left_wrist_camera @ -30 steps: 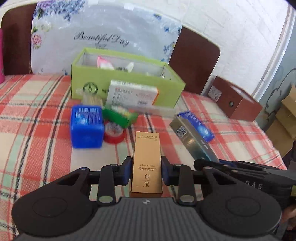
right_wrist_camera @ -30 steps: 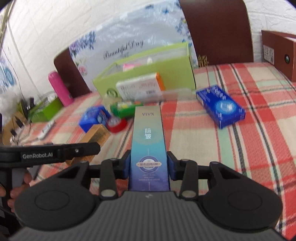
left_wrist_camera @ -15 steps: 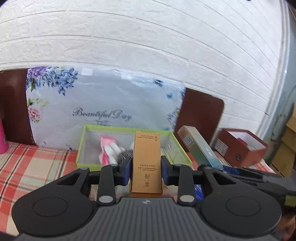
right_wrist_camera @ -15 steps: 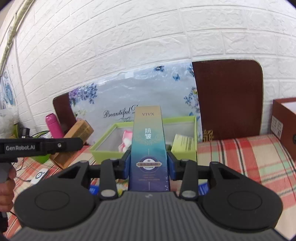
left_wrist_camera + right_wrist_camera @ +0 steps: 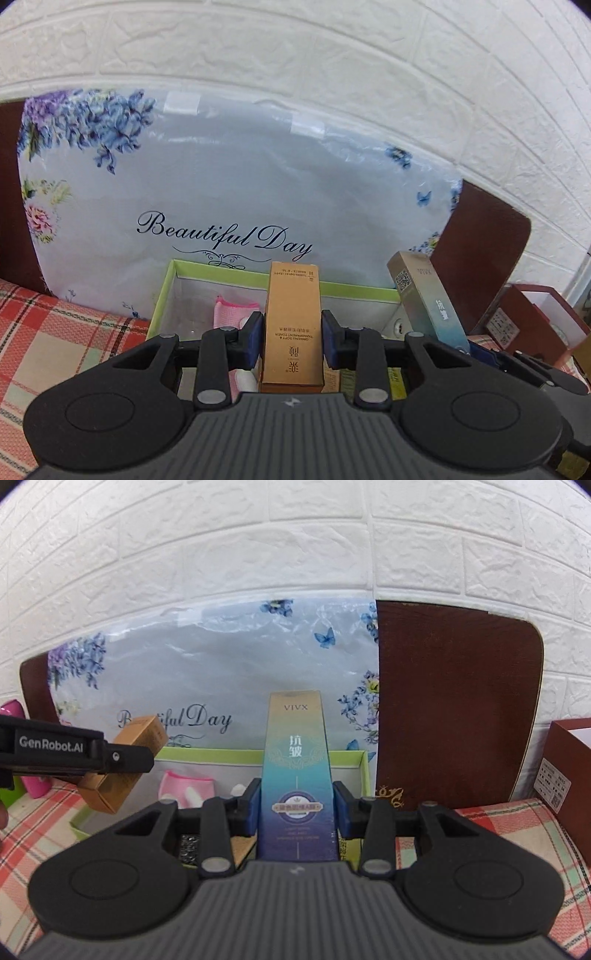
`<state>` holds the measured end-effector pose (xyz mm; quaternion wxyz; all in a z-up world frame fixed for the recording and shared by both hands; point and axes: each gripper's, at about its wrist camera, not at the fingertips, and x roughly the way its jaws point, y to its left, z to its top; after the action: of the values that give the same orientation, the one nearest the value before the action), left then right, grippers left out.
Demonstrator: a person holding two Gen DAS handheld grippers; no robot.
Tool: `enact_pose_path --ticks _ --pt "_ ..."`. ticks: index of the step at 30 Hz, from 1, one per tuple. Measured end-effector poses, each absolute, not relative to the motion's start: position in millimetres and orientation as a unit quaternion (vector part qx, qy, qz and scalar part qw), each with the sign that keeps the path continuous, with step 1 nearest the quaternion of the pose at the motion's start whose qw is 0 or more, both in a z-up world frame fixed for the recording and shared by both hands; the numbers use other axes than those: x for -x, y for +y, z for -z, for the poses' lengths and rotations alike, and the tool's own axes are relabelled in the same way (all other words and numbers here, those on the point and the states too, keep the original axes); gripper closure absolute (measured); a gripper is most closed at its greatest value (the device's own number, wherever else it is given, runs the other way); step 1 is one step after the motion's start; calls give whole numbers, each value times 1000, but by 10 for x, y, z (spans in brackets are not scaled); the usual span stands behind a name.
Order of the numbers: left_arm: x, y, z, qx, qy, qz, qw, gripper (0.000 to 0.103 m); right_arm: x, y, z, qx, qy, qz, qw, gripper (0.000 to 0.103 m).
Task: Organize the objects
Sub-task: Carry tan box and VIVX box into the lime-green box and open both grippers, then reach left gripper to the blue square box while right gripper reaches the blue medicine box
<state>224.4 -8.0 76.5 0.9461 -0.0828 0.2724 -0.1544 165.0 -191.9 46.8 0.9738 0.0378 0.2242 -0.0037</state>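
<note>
Left hand-held gripper [image 5: 291,341] clamps gold box [image 5: 291,332]; right hand-held gripper [image 5: 295,806] clamps teal box [image 5: 297,786]; both over green bin [image 5: 364,771].

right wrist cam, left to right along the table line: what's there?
pink bottle → left gripper holding the gold box → pink cloth in the green box → VIVX box in the right gripper → brown board → red-brown box

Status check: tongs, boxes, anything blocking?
Left tongs shut on gold toner box. Right tongs shut on VIVX box. Both over green bin. Nothing blocking.
</note>
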Motion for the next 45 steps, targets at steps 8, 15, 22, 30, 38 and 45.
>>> enact_pose_path --ticks 8,15,22,30,38,45 --pt "-2379 -88 -393 65 291 145 943 26 -1821 -1866 -98 9 234 -6 972 34" --pt "-2263 -87 -537 72 300 133 942 26 -1724 -1898 -129 7 229 -3 973 22" --pt "-1868 -226 -826 50 294 123 947 26 -1332 -2041 -429 -24 201 12 979 4" --pt "-1401 -302 -945 44 296 131 945 25 -692 -2213 -637 -52 170 8 984 0" --pt "-843 -202 -761 64 308 156 936 24 -138 -2364 -534 -74 174 9 982 0" --pt "-334 -125 -189 76 342 197 915 24 290 -2495 -16 -65 235 7 970 0"
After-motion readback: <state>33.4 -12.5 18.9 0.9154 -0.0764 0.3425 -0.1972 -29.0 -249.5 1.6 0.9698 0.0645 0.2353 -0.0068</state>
